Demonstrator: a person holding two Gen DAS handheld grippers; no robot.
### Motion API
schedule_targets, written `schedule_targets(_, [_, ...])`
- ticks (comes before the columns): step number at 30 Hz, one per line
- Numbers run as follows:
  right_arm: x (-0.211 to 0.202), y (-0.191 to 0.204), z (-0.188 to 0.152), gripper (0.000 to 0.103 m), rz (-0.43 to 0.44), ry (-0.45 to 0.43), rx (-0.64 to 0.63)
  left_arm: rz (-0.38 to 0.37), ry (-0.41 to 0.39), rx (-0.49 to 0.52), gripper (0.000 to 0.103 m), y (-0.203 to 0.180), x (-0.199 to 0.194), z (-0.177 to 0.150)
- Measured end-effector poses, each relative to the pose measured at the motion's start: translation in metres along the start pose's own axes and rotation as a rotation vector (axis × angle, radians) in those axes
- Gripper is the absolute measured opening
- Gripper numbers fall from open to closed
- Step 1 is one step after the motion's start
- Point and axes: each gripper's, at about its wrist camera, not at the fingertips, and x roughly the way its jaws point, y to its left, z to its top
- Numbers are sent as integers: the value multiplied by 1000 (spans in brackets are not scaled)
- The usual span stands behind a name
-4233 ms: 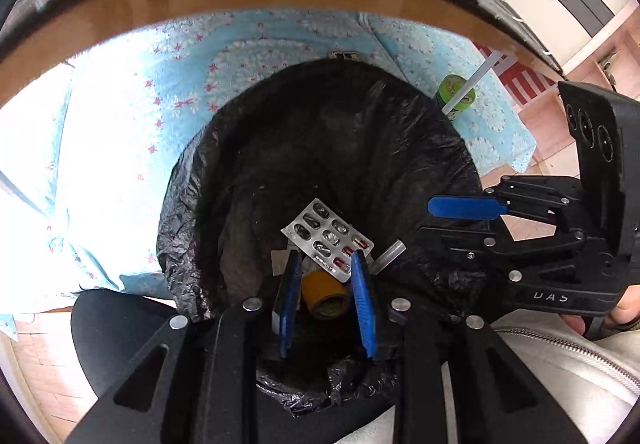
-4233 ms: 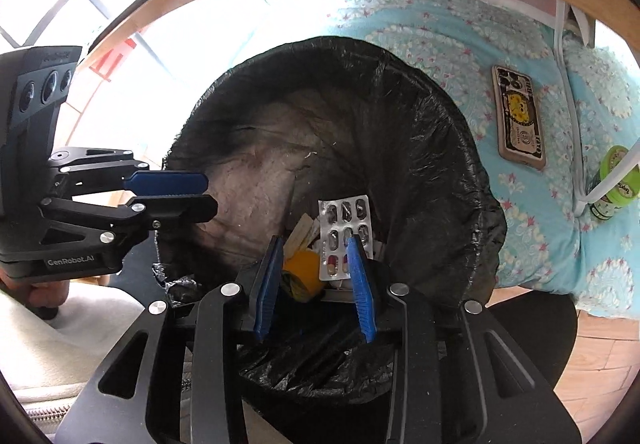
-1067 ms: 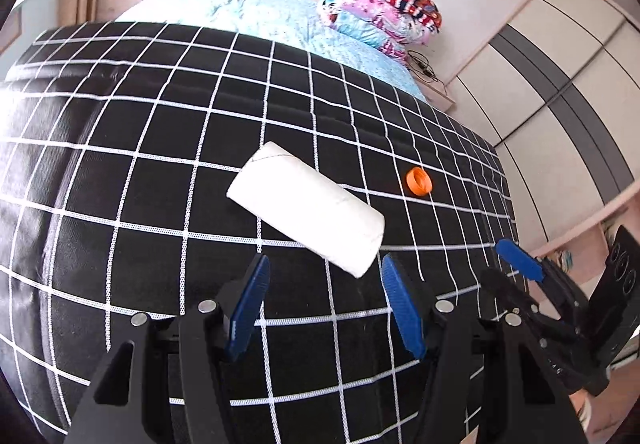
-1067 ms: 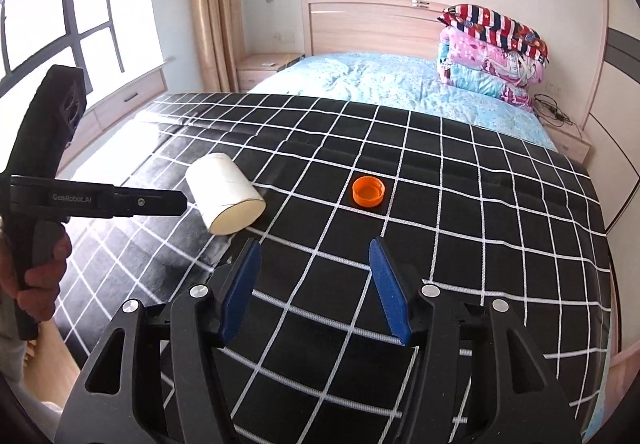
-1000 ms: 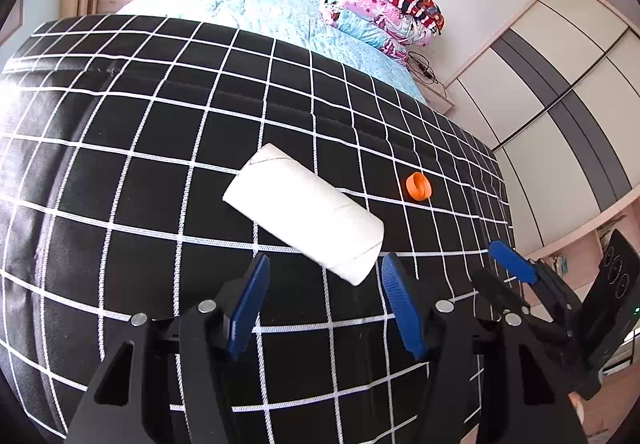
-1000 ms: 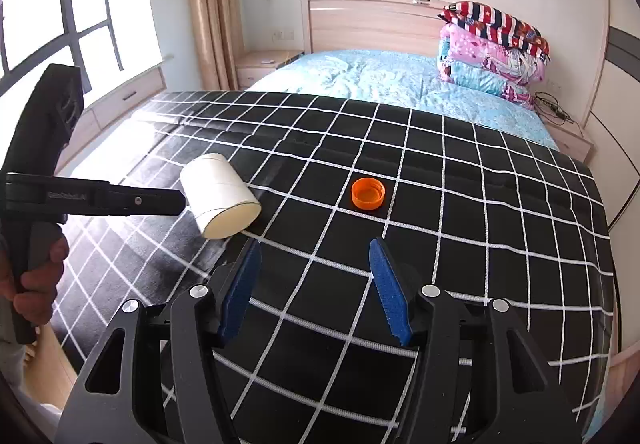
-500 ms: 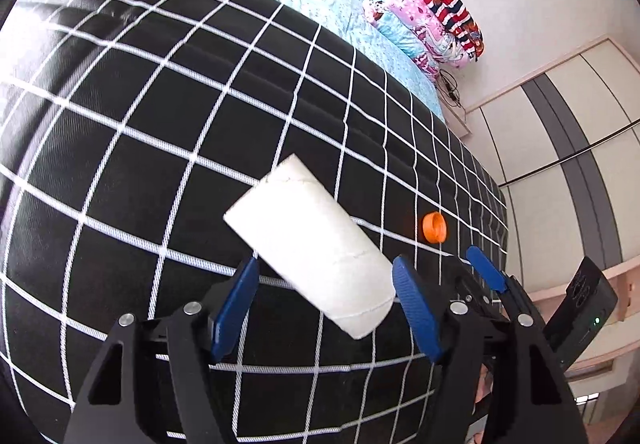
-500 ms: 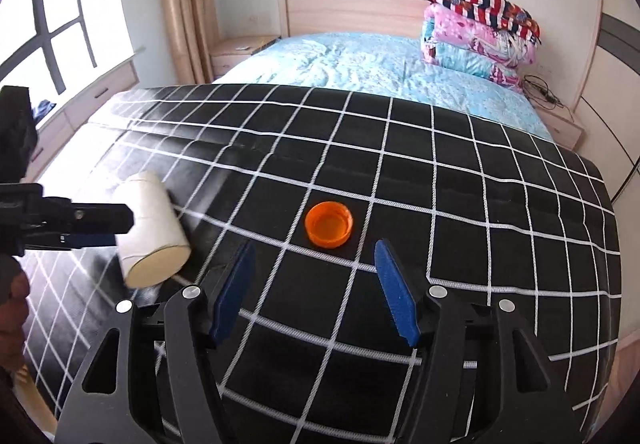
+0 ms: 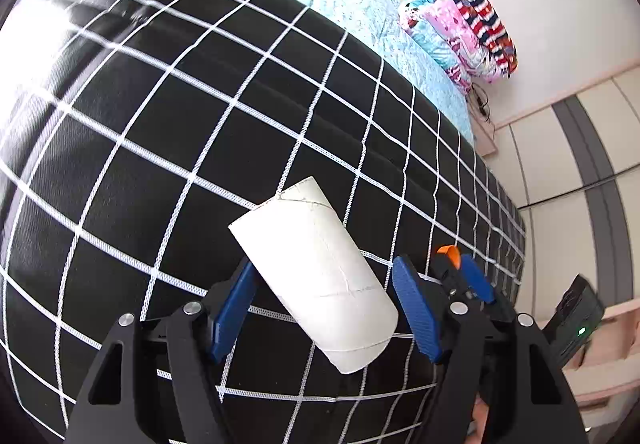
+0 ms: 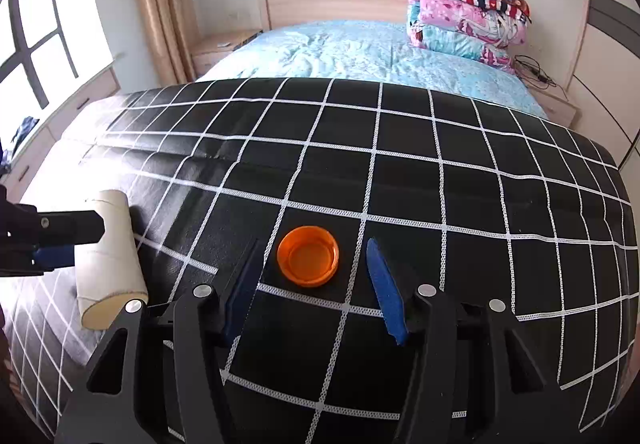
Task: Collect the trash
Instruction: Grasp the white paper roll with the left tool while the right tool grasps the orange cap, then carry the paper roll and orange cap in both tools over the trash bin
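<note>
left gripper open astride the paper roll (pads clear); right gripper closing around orange cap, not touching yet

A black cover with a white grid pattern. On it, a white cardboard tube and an orange cap. Beyond the cover, a light blue bedspread and folded pink and striped quilts.

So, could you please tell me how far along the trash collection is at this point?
Nothing here looks collected yet. In hand: the left gripper straddles the cardboard tube without squeezing it, and the right gripper is closing around the orange cap. Left: grasping both off the black checked cover and binning them.
</note>
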Motion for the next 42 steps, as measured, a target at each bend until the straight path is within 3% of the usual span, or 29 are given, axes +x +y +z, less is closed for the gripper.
schedule_targets(4, [1,-1,2,30,-21,-4,6,59,0,53,64,-9,4,5])
schedule_targets(8, [1,1,2,30,-42,-5,-10,93,-26,53,54,-9,5,8])
schedule_targets(13, [-1,5,-2,30,-29,-4,-11,83,-54,79,45,-7,9,11])
schedule_targets(19, [-12,1,-6,30,-4,-10,14,84,-86,203,32,-18,-1,0])
schedule_targets(42, [-73,25,-25,30,-7,-82,-27,-6,-179,390,29,-29,-74,-54])
